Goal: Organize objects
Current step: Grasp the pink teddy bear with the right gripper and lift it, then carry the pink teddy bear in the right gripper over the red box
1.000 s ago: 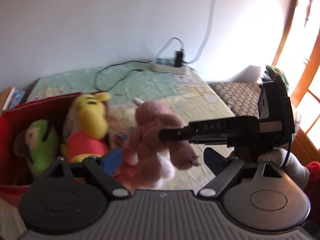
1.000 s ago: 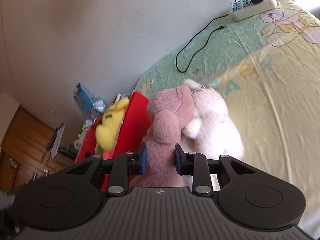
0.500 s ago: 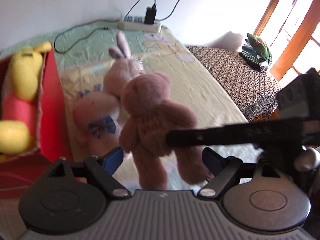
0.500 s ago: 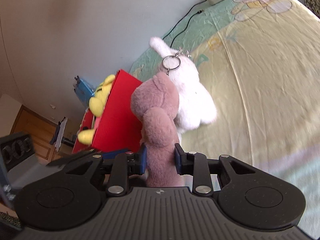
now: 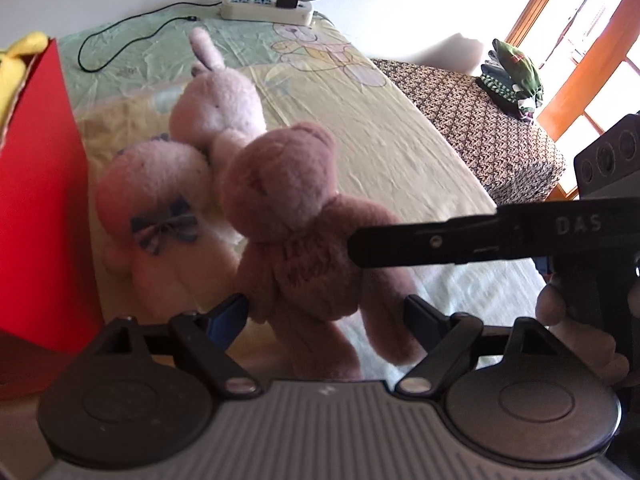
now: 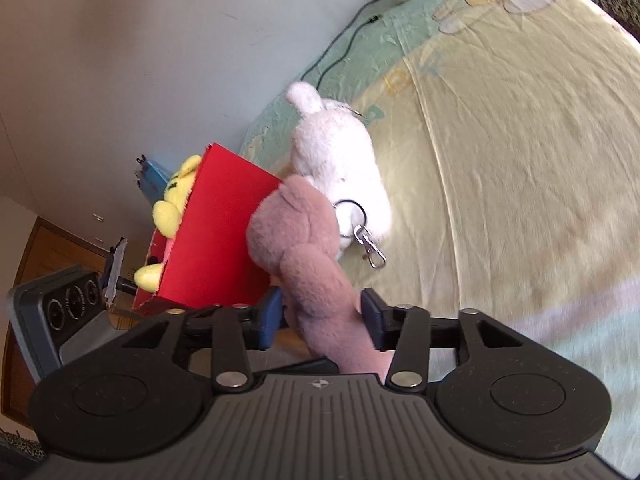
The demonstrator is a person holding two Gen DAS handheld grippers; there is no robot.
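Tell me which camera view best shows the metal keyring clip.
Right wrist view: the metal keyring clip lies in the open, ring and clasp sharp, beside the dusty-pink plush bear and white plush rabbit. The left wrist view does not show it.

Two gripper-mounted fisheyes, both close on the brown teddy [image 5: 296,216] [image 6: 304,256], red box [image 5: 36,184] [image 6: 216,236] at 9 o'clock

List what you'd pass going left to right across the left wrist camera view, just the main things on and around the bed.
Red box → pale pink bunny plush → brown teddy bear → right gripper, reaching in from the right → patterned brown cover → folded clothes.
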